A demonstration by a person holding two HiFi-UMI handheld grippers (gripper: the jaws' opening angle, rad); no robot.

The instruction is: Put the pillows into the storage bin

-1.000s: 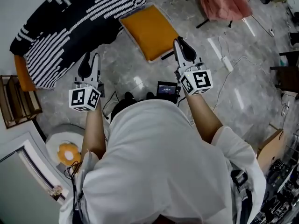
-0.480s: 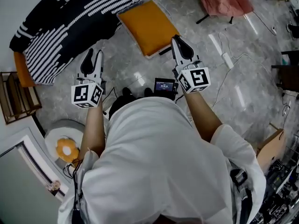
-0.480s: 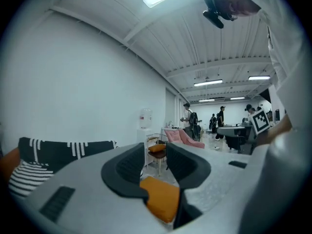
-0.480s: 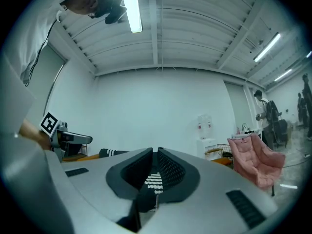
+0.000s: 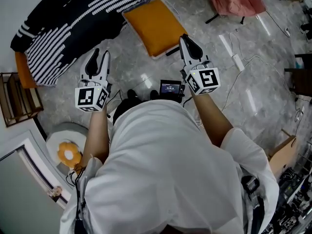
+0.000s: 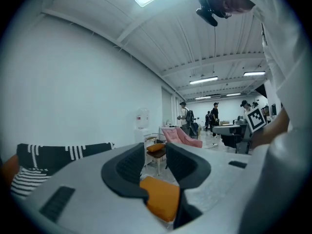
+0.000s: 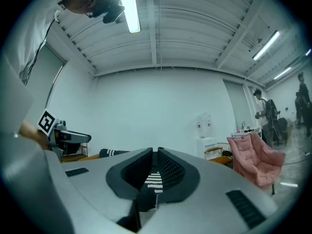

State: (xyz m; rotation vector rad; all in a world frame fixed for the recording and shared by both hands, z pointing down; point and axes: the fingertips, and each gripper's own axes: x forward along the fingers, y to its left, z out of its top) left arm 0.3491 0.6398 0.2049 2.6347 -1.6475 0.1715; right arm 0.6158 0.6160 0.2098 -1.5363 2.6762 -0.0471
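While the orange pillow point(image 5: 153, 26) lies flat on the grey floor point(image 5: 258, 77) beside the striped black-and-white pillow point(image 5: 68, 23), the right gripper point(image 5: 185, 39) hovers by its near edge, jaws almost together and empty, and the left gripper point(image 5: 101, 53) hangs half-spread, also empty.

It looks like a large open lab hall: strip lights point(image 7: 127, 9) on a ribbed ceiling point(image 7: 195, 33), bare white walls point(image 7: 161, 116), a power strip point(image 5: 236, 62) on the grey floor point(image 5: 263, 82) at right, people point(image 6: 213, 113) standing far back.
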